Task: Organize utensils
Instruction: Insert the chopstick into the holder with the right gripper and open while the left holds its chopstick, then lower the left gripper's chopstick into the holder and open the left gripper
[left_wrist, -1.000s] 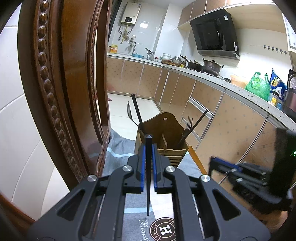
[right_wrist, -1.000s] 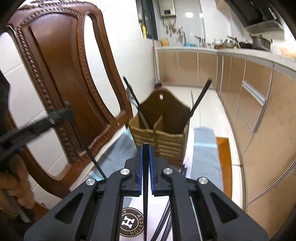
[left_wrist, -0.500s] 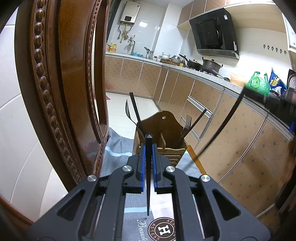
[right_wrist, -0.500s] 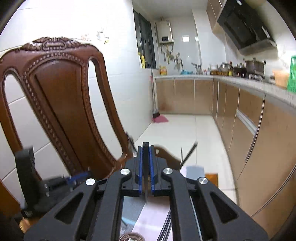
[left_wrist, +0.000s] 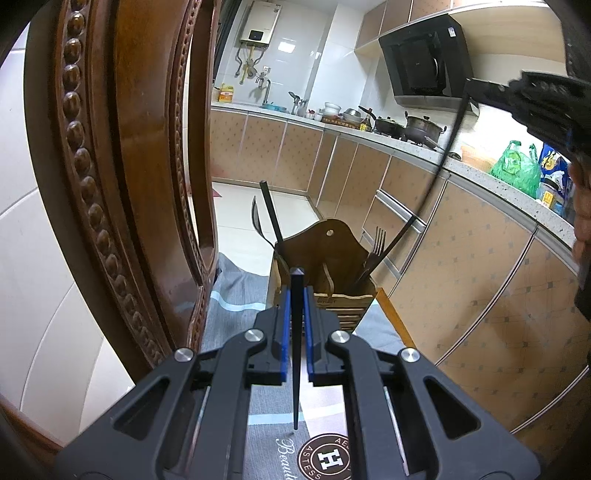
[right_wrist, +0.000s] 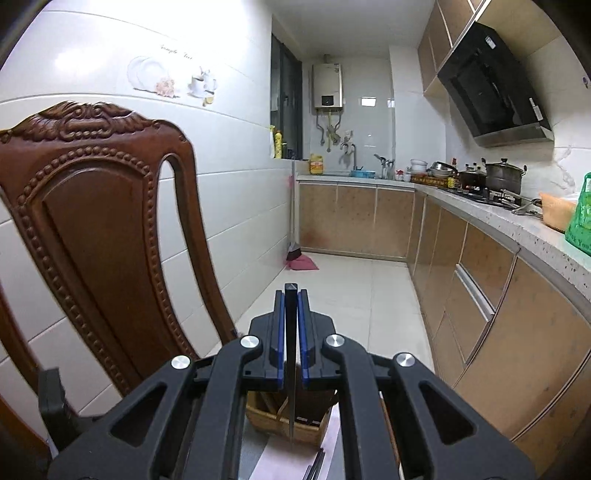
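Note:
A wooden utensil holder (left_wrist: 325, 273) stands on a cloth mat; it holds a spoon (left_wrist: 258, 225), a black chopstick (left_wrist: 271, 214) and a fork (left_wrist: 376, 243). My left gripper (left_wrist: 296, 295) is shut on a black chopstick (left_wrist: 295, 369) that hangs point down just in front of the holder. My right gripper (right_wrist: 291, 299) is shut on another black chopstick (right_wrist: 291, 387), high above the holder (right_wrist: 284, 421). In the left wrist view the right gripper (left_wrist: 484, 88) shows at the upper right, its chopstick (left_wrist: 443, 155) slanting down toward the holder's right compartment.
A carved wooden chair back (right_wrist: 103, 240) stands close on the left. The grey and pink mat (left_wrist: 236, 295) covers the table. Loose black chopsticks (right_wrist: 314, 465) lie on it near the holder. Kitchen cabinets and a cluttered counter (left_wrist: 480, 173) run along the right.
The right gripper has risen with its chopstick, so the holder dropped to the bottom of its view. The left gripper has stayed put, still gripping its chopstick.

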